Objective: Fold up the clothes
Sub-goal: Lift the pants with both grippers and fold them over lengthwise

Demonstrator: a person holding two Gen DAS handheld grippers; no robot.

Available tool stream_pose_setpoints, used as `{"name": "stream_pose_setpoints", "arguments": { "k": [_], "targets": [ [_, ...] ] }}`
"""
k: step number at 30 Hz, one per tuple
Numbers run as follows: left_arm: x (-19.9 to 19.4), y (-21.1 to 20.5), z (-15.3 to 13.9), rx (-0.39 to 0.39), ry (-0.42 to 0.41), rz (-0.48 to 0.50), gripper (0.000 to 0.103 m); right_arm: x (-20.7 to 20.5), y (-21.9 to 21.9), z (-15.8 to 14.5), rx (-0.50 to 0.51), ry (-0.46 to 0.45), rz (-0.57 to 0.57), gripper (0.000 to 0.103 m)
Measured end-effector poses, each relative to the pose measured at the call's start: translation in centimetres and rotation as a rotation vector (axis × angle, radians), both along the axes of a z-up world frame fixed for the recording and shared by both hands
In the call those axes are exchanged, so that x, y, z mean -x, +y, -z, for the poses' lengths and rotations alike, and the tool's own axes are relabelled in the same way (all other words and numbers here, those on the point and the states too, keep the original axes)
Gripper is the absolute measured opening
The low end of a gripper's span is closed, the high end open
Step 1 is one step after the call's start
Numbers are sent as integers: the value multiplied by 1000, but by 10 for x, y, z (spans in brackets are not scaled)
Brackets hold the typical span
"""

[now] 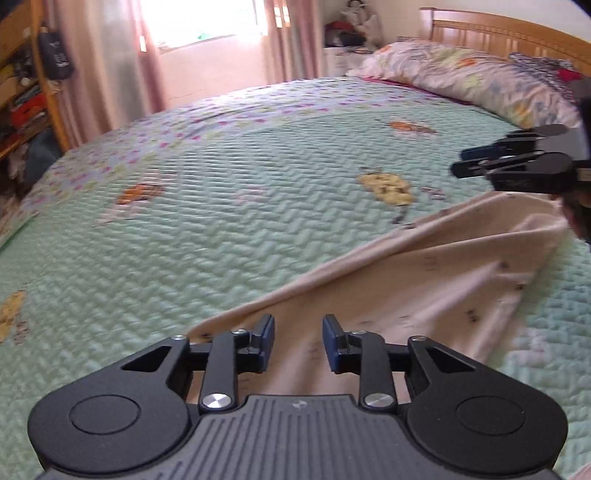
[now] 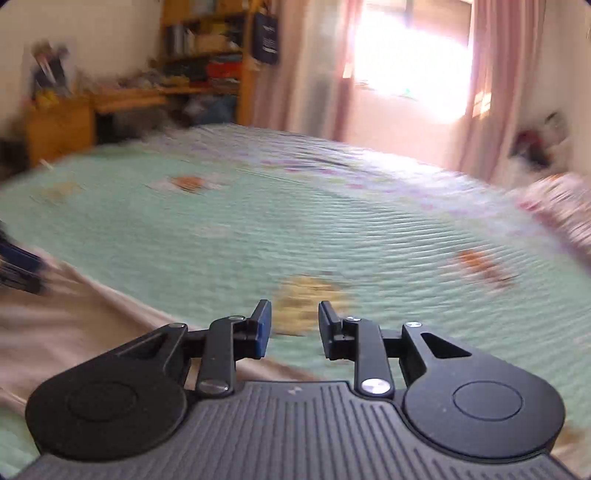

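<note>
A pale pink garment (image 1: 424, 280) with small dark specks lies partly folded on the green quilted bedspread (image 1: 221, 206). My left gripper (image 1: 298, 334) hovers over its near end, jaws apart with nothing pinched between the blue pads. At the right edge of the left wrist view my right gripper (image 1: 460, 162) hangs above the garment's far corner, apart from the cloth. In the blurred right wrist view the right gripper (image 2: 294, 320) stands open over the bedspread (image 2: 332, 229), with the garment (image 2: 66, 325) at lower left. The left gripper's fingertips (image 2: 18, 266) show at that view's left edge.
A flowered pillow (image 1: 472, 77) lies against the wooden headboard (image 1: 509, 33) at the right. Wooden shelves (image 1: 22, 85) stand past the bed's left side, and pink curtains (image 1: 107, 62) frame a bright window. A desk (image 2: 110, 99) stands beyond the bed.
</note>
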State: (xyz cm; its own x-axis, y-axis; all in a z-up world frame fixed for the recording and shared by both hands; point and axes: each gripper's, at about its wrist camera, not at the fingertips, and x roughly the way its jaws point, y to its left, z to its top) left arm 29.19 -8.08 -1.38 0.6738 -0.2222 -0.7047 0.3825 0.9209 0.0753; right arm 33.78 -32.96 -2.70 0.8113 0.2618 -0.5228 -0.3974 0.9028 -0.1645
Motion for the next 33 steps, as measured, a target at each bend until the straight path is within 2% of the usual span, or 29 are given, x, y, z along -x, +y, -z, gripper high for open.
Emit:
{"name": "stream_pose_setpoints", "arguments": {
  "k": [2, 4, 7, 11, 14, 16, 18, 23, 26, 28, 29, 33],
  "targets": [
    [-4, -15, 7, 28, 36, 22, 34, -12, -11, 8, 19, 71, -25, 31],
    [-7, -27, 16, 42, 70, 35, 34, -15, -8, 19, 78, 103, -78, 30],
    [-6, -34, 27, 38, 102, 46, 34, -11, 4, 31, 167, 119, -185, 30],
    [-4, -34, 34, 21, 114, 58, 35, -7, 15, 43, 258, 113, -266, 31],
    [-6, -31, 33, 41, 129, 48, 36, -6, 20, 45, 314, 95, -319, 30],
    [-7, -31, 34, 43, 128, 45, 37, -8, 23, 45, 338, 107, -349, 28],
    [-5, -33, 35, 34, 119, 47, 37, -8, 28, 45, 371, 118, -390, 15],
    [-3, -35, 35, 20, 111, 52, 37, -7, 44, 45, 508, 114, -488, 13],
    [-4, -34, 35, 21, 114, 53, 38, -17, 52, 40, 567, 133, -508, 22],
    [-4, -34, 35, 20, 112, 56, 38, -23, 57, 37, 615, 146, -524, 34],
    [-4, -34, 35, 20, 112, 58, 38, -26, 60, 35, 639, 152, -532, 45],
    [-5, -32, 36, 32, 117, 58, 40, -51, 61, 29, 592, 287, -534, 47]
  ]
}}
